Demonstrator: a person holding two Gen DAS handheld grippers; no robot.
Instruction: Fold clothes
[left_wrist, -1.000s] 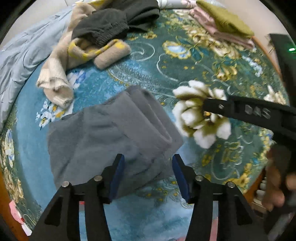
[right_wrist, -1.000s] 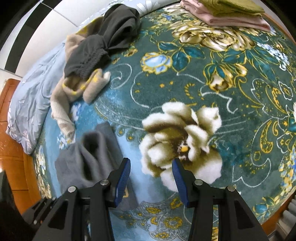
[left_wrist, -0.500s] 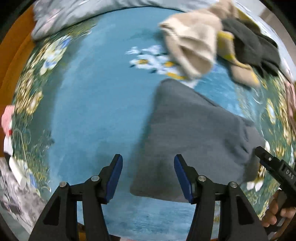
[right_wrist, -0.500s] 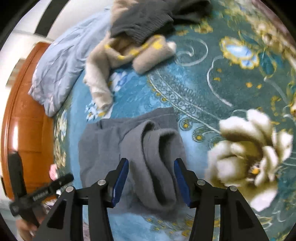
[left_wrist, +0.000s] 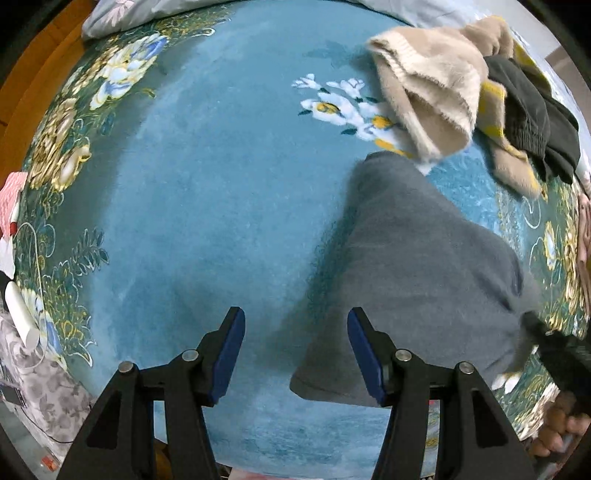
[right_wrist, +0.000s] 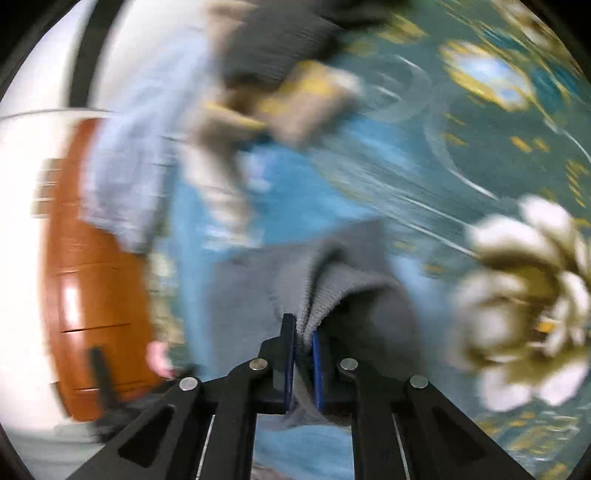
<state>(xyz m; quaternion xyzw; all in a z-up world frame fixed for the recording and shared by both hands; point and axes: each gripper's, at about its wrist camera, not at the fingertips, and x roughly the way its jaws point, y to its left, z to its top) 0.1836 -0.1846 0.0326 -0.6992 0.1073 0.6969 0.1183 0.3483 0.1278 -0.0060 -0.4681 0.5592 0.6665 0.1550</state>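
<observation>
A folded grey knit garment (left_wrist: 417, 258) lies on the teal floral blanket (left_wrist: 207, 177). My left gripper (left_wrist: 295, 358) is open and empty, hovering just left of the garment's near corner. In the blurred right wrist view my right gripper (right_wrist: 303, 354) is shut on a bunched fold of the grey garment (right_wrist: 332, 291) and lifts that edge. The right gripper's black body also shows at the lower right edge of the left wrist view (left_wrist: 561, 358).
A heap of unfolded clothes, beige (left_wrist: 432, 92), yellow-trimmed and dark grey (left_wrist: 532, 114), lies at the far right. A light blue quilt (left_wrist: 122, 11) lies along the far edge. A wooden headboard (right_wrist: 92, 295) stands at the left. Clutter (left_wrist: 22, 314) sits beyond the blanket's left edge.
My right gripper has moved onto the grey garment and shut on its folded edge; it was open before. My left gripper stayed open and shifted slightly left of the garment.
</observation>
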